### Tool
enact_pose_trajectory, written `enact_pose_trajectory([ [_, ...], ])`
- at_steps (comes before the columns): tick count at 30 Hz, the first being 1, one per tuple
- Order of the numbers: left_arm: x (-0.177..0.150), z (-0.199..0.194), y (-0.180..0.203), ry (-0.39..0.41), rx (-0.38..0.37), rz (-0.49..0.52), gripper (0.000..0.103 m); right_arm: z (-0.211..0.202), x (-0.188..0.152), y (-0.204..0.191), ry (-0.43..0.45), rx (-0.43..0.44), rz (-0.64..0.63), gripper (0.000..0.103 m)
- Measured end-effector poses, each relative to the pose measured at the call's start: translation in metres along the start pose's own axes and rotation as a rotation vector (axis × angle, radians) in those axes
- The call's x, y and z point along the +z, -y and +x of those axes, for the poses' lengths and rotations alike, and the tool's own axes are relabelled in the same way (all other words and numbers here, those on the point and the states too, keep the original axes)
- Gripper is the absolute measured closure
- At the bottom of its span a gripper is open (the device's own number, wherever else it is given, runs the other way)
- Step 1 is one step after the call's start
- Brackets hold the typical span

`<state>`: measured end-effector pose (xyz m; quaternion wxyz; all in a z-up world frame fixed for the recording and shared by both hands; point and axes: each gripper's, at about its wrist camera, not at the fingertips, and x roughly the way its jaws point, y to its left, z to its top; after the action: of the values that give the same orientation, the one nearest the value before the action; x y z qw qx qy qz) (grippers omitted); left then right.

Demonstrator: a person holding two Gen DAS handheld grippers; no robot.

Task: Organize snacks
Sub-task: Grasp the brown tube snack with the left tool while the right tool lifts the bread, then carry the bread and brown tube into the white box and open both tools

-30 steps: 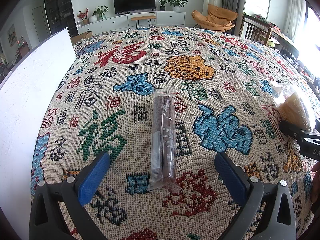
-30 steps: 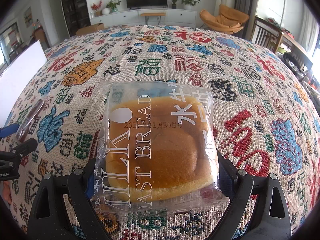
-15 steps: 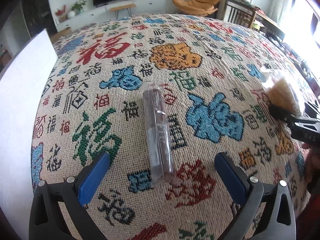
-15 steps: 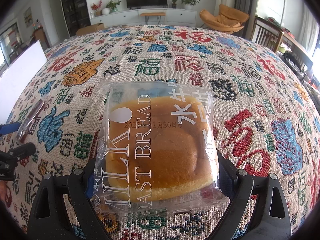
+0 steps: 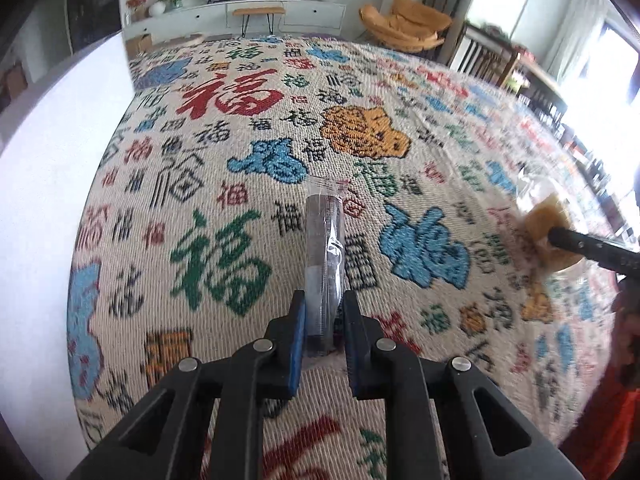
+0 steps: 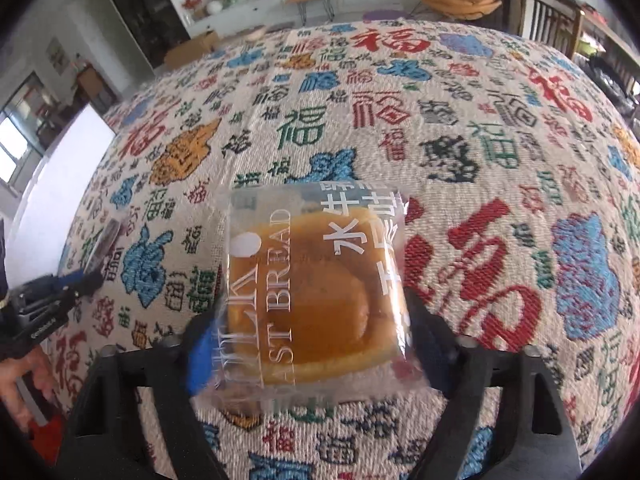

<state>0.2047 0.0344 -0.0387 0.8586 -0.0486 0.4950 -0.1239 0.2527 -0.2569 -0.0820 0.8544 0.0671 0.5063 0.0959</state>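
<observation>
Our left hand-held gripper (image 5: 323, 322) has closed on the snack stick's (image 5: 324, 248) near end; its long axis runs straight ahead over the bench (image 5: 224, 184). Our right hand-held gripper (image 6: 316, 344) grips the bread packet (image 6: 312, 296).

- The left gripper (image 5: 323, 322) has its blue-padded fingers (image 5: 298, 330) pressed against the near end of a long, dark snack stick (image 5: 324, 256) in clear wrap.
- The stick lies lengthwise on the patterned tablecloth (image 5: 248, 184), pointing away from the camera.
- At the right edge, the right gripper (image 5: 588, 246) touches a bread packet (image 5: 548, 232).
- A white board (image 5: 44, 184) stands along the left.
</observation>
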Motion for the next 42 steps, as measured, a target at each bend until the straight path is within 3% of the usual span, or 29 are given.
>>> enact_pose_trajectory([
  [7, -0.036, -0.064, -0.008, 0.165, -0.228, -0.180, 0.087, -0.045, -0.010, -0.006, 0.088, 0.160, 0.092, 0.025],
  [11, -0.033, -0.127, -0.016, 0.299, -0.329, -0.233, 0.087, -0.071, 0.009, -0.045, 0.129, 0.230, 0.039, 0.025],
  [13, -0.027, -0.167, -0.023, 0.385, -0.327, -0.224, 0.086, -0.085, 0.019, -0.076, 0.153, 0.273, -0.009, 0.025],
  [19, -0.016, -0.261, -0.077, 0.542, -0.194, -0.223, 0.086, -0.114, 0.050, -0.218, 0.186, 0.437, -0.242, 0.025],
  [21, -0.017, -0.275, -0.104, 0.560, -0.094, -0.240, 0.086, -0.115, 0.055, -0.277, 0.174, 0.507, -0.322, 0.025],
  [25, -0.021, -0.273, -0.169, 0.519, 0.134, -0.322, 0.085, -0.101, 0.058, -0.373, 0.162, 0.559, -0.441, 0.024],
  [27, -0.026, -0.262, -0.197, 0.480, 0.226, -0.363, 0.070, -0.084, 0.060, -0.417, 0.147, 0.580, -0.488, 0.022],
  [29, -0.032, -0.252, -0.210, 0.454, 0.283, -0.387, 0.031, -0.067, 0.062, -0.444, 0.126, 0.584, -0.515, 0.022],
  [30, -0.036, -0.247, -0.214, 0.451, 0.311, -0.396, 0.027, -0.057, 0.064, -0.460, 0.110, 0.571, -0.542, 0.023],
  [33, -0.050, -0.235, -0.218, 0.462, 0.365, -0.398, 0.022, -0.044, 0.066, -0.478, 0.082, 0.520, -0.566, 0.023],
  [36, -0.053, -0.223, -0.217, 0.450, 0.413, -0.378, 0.013, -0.042, 0.069, -0.476, 0.088, 0.524, -0.553, 0.023],
  [42, -0.046, -0.215, -0.196, 0.447, 0.638, -0.429, 0.005, -0.037, 0.061, -0.464, 0.064, 0.462, -0.570, 0.023],
])
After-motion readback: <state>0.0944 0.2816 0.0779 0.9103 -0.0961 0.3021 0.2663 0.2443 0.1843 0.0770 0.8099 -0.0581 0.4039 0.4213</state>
